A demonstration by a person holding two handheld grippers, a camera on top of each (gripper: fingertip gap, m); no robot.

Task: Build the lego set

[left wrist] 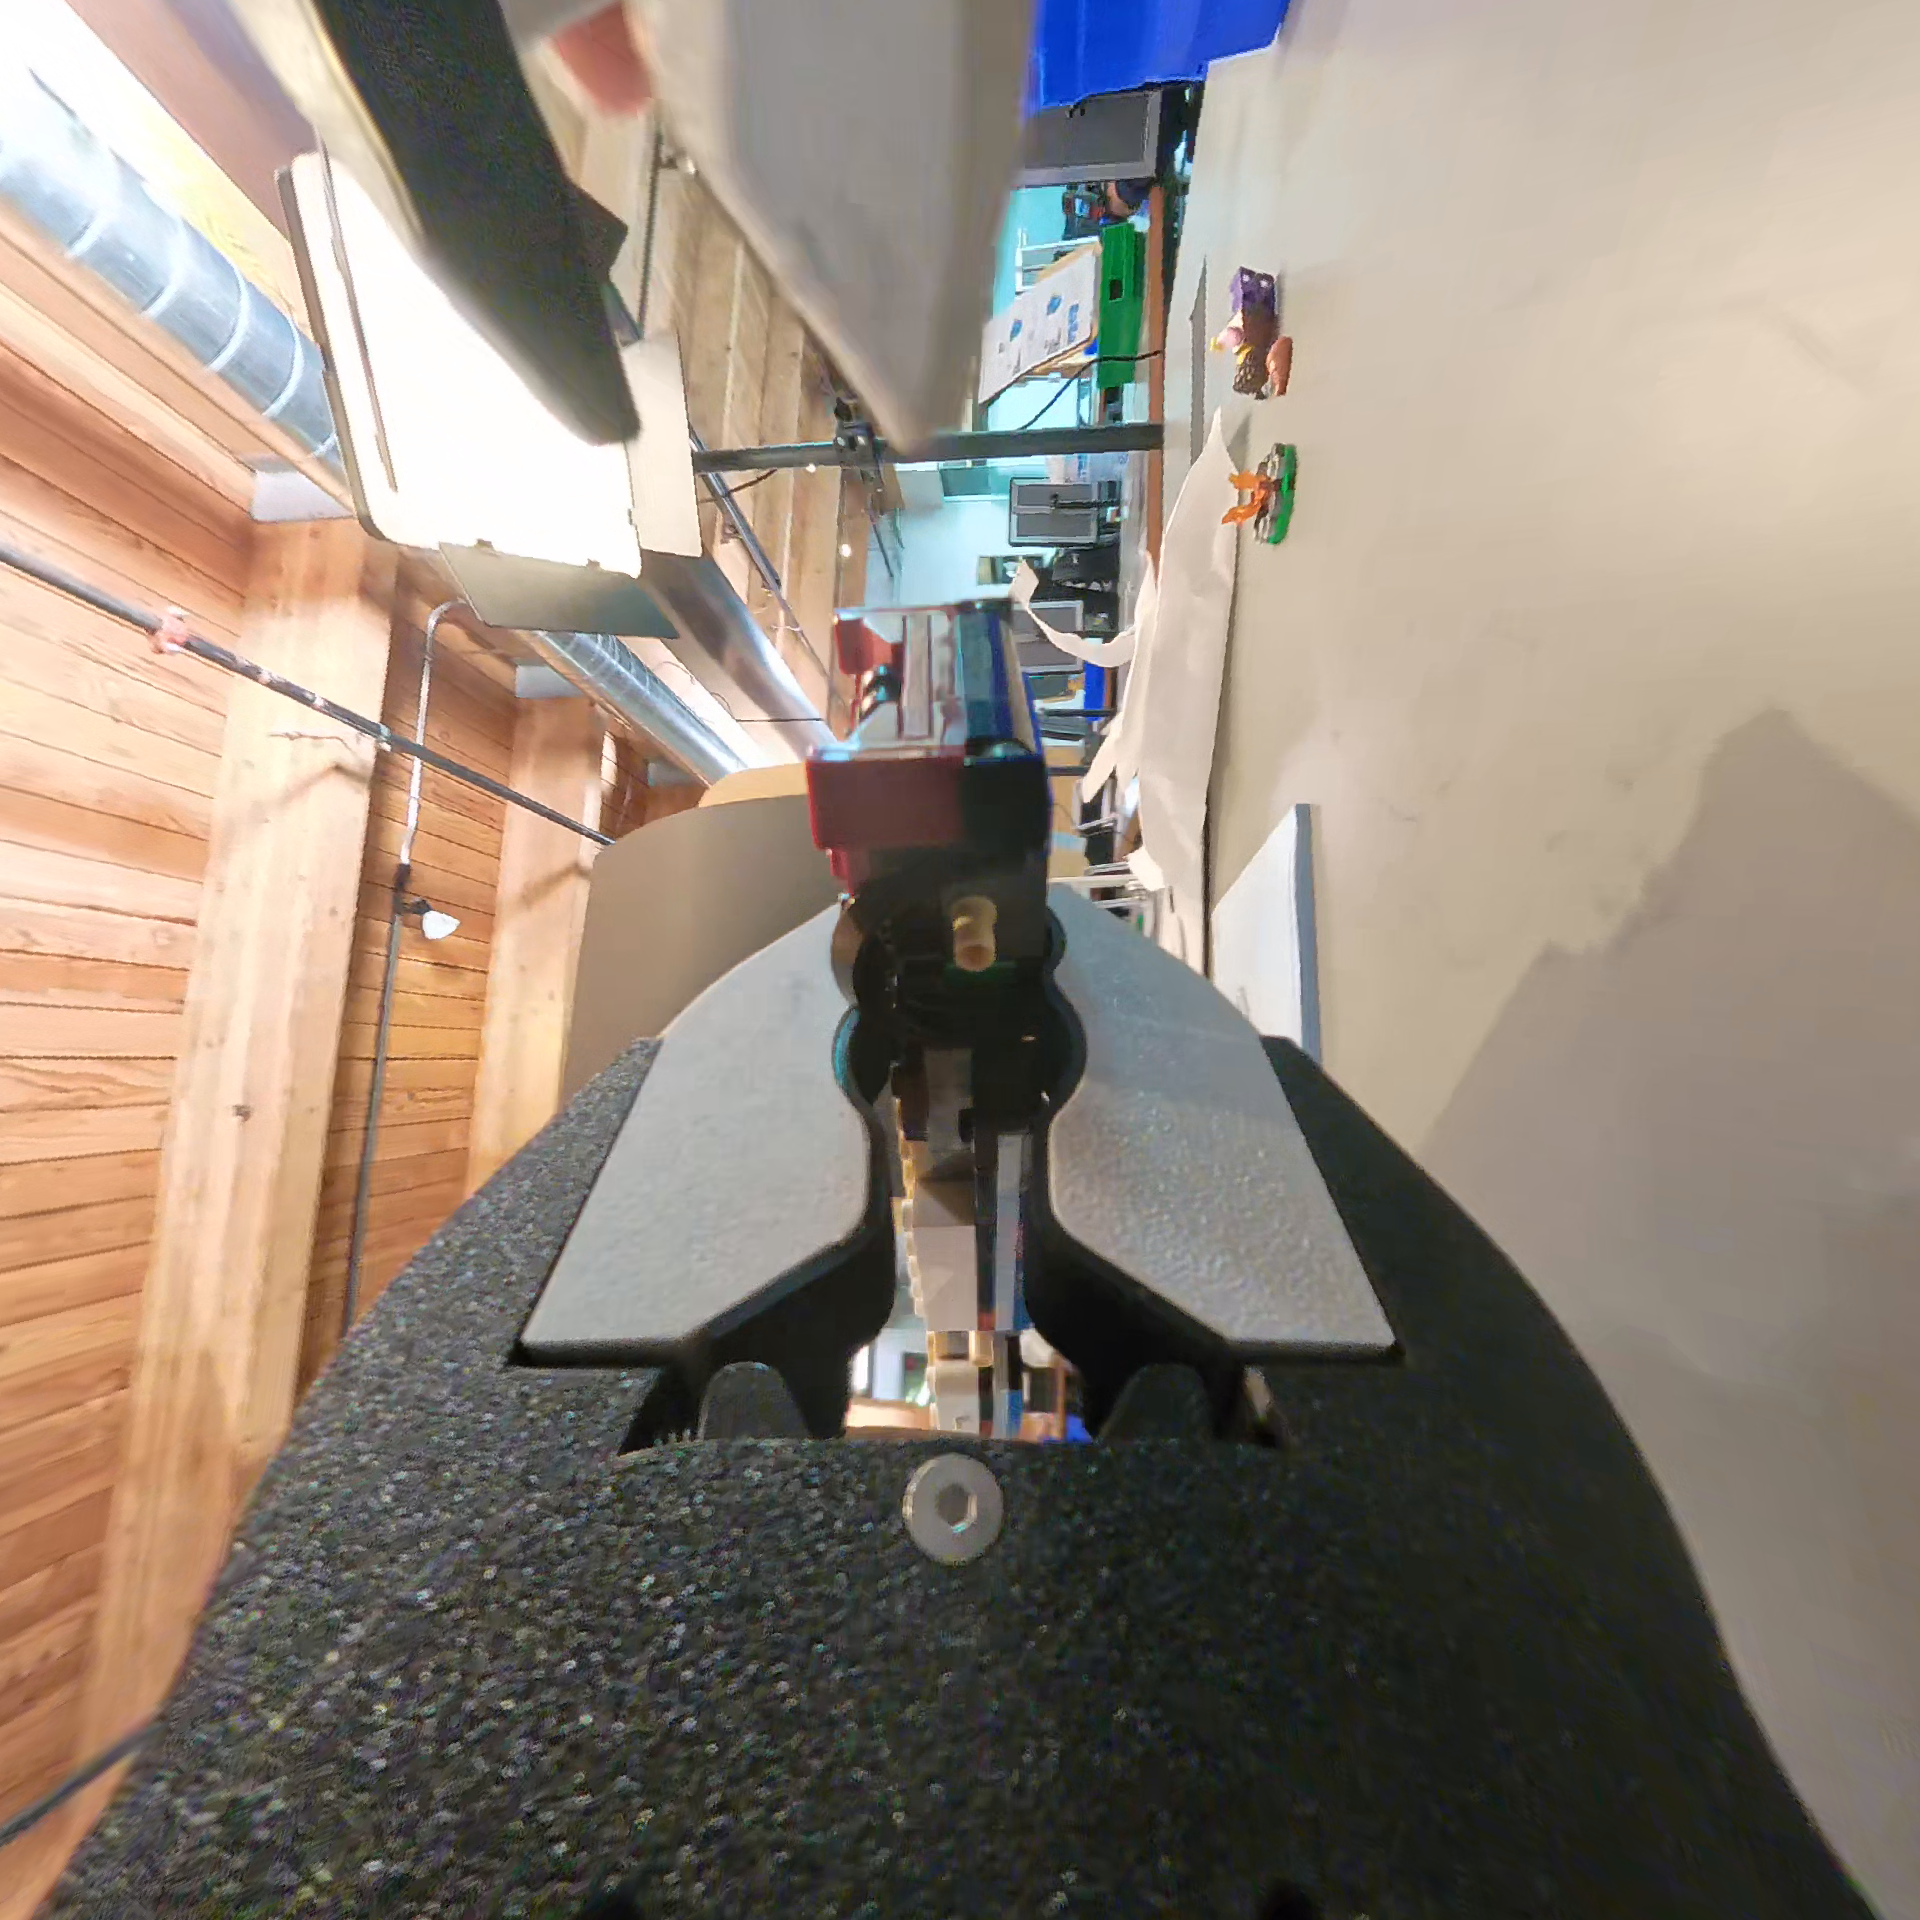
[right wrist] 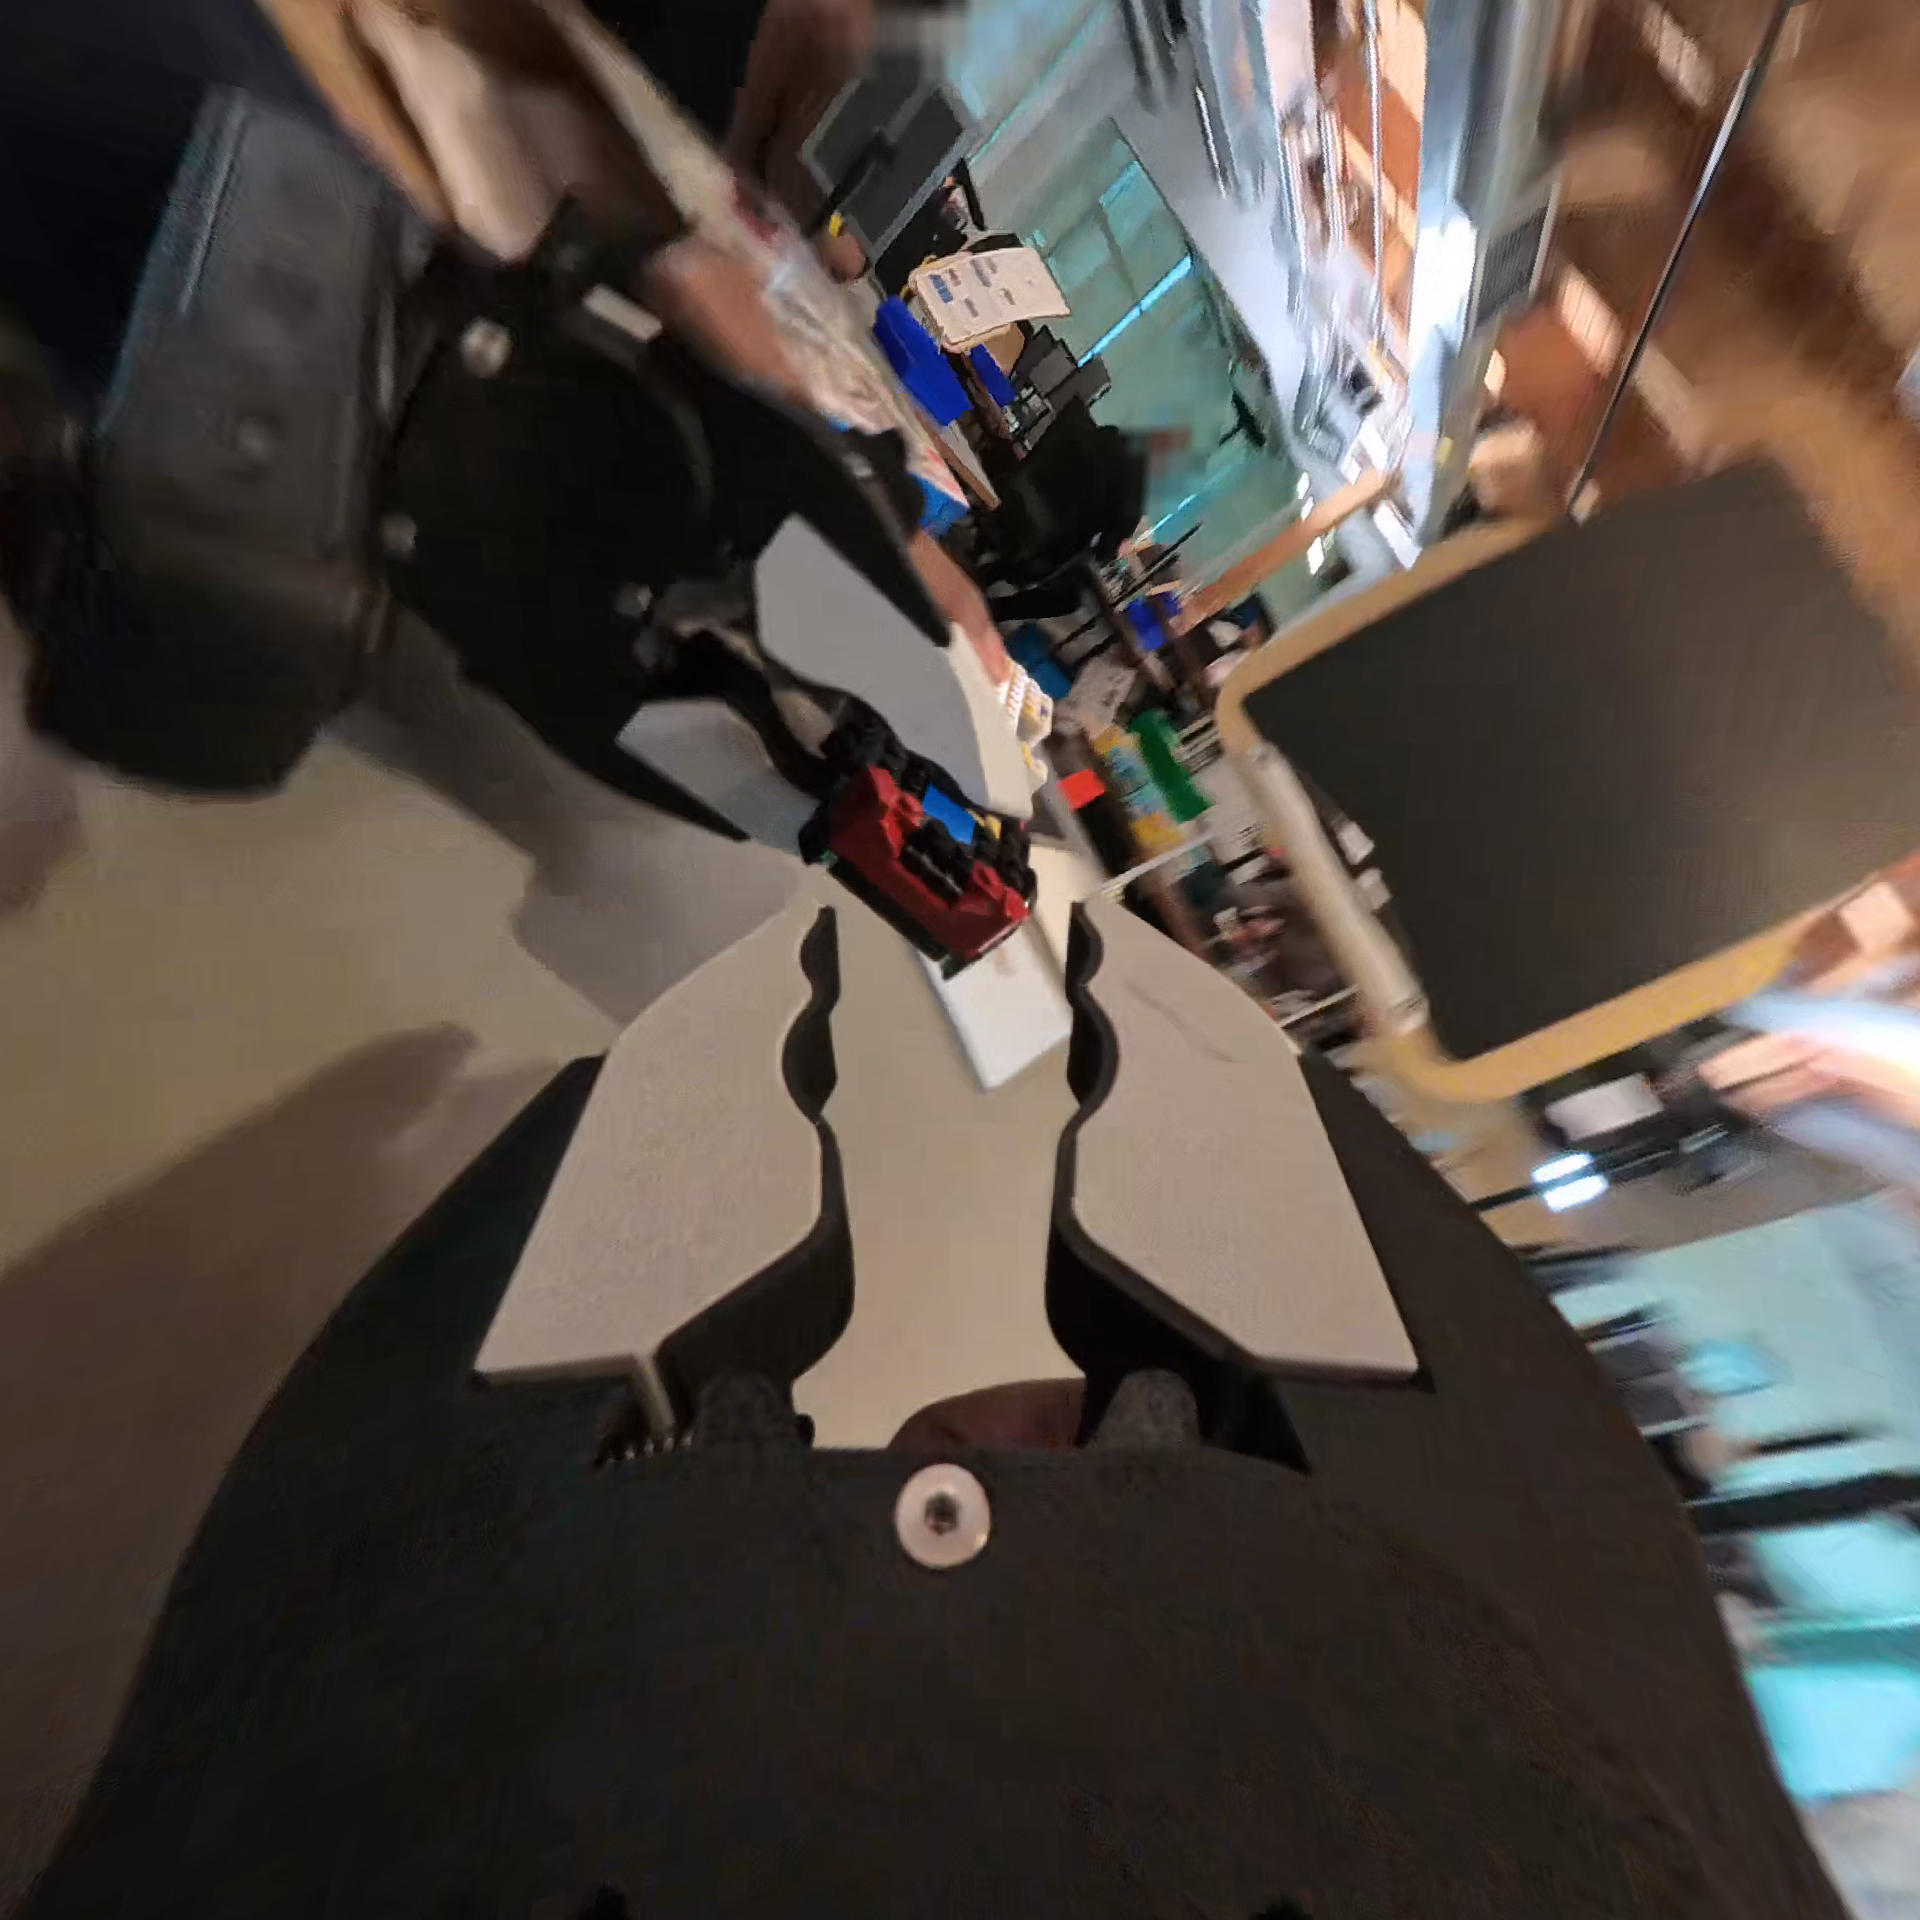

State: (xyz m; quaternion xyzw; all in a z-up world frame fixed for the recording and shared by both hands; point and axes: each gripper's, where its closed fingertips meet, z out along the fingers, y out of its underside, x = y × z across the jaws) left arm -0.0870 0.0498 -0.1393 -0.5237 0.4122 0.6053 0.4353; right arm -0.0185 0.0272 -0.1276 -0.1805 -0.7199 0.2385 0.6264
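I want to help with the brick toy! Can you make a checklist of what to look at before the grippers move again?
1. Left gripper shut on the red, black and blue toy-brick model: ok.
2. Right gripper open, nothing between its fingers: ok.
3. Model off the beige table: ok.
4. White sheet lying below the model: ok.
5. Small brick figures apart from both grippers: ok.
6. How firm the grip is: cannot tell.

Showing dark red, black and blue on the brick model (left wrist: 925, 790), with a tan peg and white bricks. Wearing pale grey over speckled black on the left gripper (left wrist: 951, 966) and right gripper (right wrist: 951, 914) alike. Lying beige, the worktop (left wrist: 1558, 520), with a white sheet (right wrist: 1013, 1013) near its edge, and small purple, orange and green figures (left wrist: 1262, 416).
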